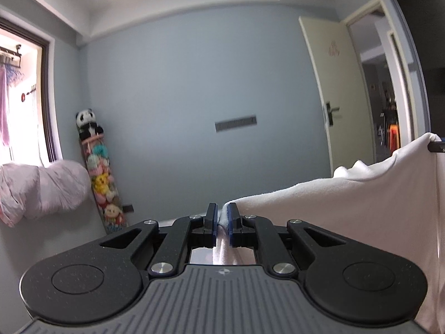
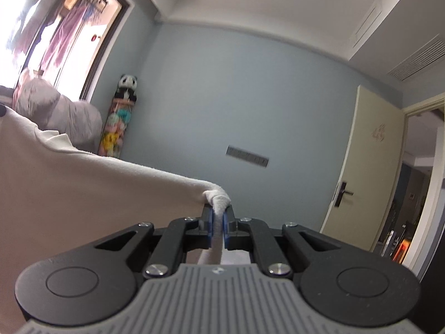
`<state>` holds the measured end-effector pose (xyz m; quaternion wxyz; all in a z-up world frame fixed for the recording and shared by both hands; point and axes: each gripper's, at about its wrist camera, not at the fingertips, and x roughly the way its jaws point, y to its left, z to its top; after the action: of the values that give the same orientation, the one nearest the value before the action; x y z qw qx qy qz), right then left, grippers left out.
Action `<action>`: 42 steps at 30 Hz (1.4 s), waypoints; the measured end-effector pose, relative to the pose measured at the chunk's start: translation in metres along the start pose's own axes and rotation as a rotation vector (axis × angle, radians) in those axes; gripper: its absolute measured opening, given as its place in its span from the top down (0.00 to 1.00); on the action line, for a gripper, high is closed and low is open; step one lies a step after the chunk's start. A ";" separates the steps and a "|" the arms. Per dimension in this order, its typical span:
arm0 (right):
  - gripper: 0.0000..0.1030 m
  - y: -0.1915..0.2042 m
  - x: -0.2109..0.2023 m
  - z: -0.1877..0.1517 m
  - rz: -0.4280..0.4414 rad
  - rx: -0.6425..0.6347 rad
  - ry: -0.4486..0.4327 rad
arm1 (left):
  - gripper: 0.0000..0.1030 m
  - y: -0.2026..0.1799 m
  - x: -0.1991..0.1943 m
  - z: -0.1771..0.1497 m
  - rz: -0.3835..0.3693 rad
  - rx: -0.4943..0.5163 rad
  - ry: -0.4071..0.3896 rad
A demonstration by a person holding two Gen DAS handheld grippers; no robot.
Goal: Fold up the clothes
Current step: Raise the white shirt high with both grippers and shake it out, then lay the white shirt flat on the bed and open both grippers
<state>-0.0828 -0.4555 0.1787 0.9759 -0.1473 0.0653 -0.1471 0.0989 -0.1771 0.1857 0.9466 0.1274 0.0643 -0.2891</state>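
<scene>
A pale pink-white garment (image 1: pixel 361 208) hangs stretched in the air between my two grippers. My left gripper (image 1: pixel 222 217) is shut on one corner of it, and the cloth runs off to the right and up to the other gripper's tip at the right edge (image 1: pixel 436 146). In the right wrist view my right gripper (image 2: pixel 218 217) is shut on the other bunched corner, and the garment (image 2: pixel 83 194) spreads to the left. Both grippers point up at the wall, so what lies below the cloth is hidden.
A blue-grey wall (image 1: pixel 194 97) faces both cameras. A tall tube of plush toys with a panda on top (image 1: pixel 97 172) stands in the corner beside a pink duvet (image 1: pixel 41 192) and a bright window (image 1: pixel 19 97). An open cream door (image 1: pixel 333 97) is on the right.
</scene>
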 end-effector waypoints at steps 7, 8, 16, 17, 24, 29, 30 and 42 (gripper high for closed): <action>0.91 0.009 0.114 -0.043 0.058 -0.011 0.173 | 0.95 0.005 0.114 -0.042 -0.009 0.005 0.194; 0.91 0.011 0.132 -0.054 0.066 -0.007 0.207 | 0.95 0.004 0.130 -0.050 -0.010 0.011 0.223; 0.91 0.028 0.269 -0.142 0.091 0.006 0.421 | 0.95 -0.006 0.249 -0.121 -0.008 0.054 0.405; 0.91 0.027 0.286 -0.151 0.093 0.018 0.443 | 0.95 -0.007 0.262 -0.129 -0.008 0.060 0.424; 0.91 0.037 0.386 -0.211 0.108 0.065 0.557 | 0.95 -0.016 0.347 -0.183 -0.015 0.074 0.528; 0.91 0.057 0.435 -0.254 0.149 0.044 0.647 | 0.95 -0.027 0.390 -0.231 -0.015 0.080 0.627; 0.91 0.060 0.442 -0.262 0.157 0.043 0.665 | 0.95 -0.028 0.394 -0.240 -0.012 0.081 0.642; 0.59 0.054 0.467 -0.301 0.167 0.155 0.759 | 0.81 -0.010 0.406 -0.274 -0.016 -0.070 0.743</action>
<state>0.3234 -0.6305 -0.1624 0.8993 -0.0026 0.4217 -0.1158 0.4147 -0.3239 -0.1585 0.8602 0.1907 0.4142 -0.2284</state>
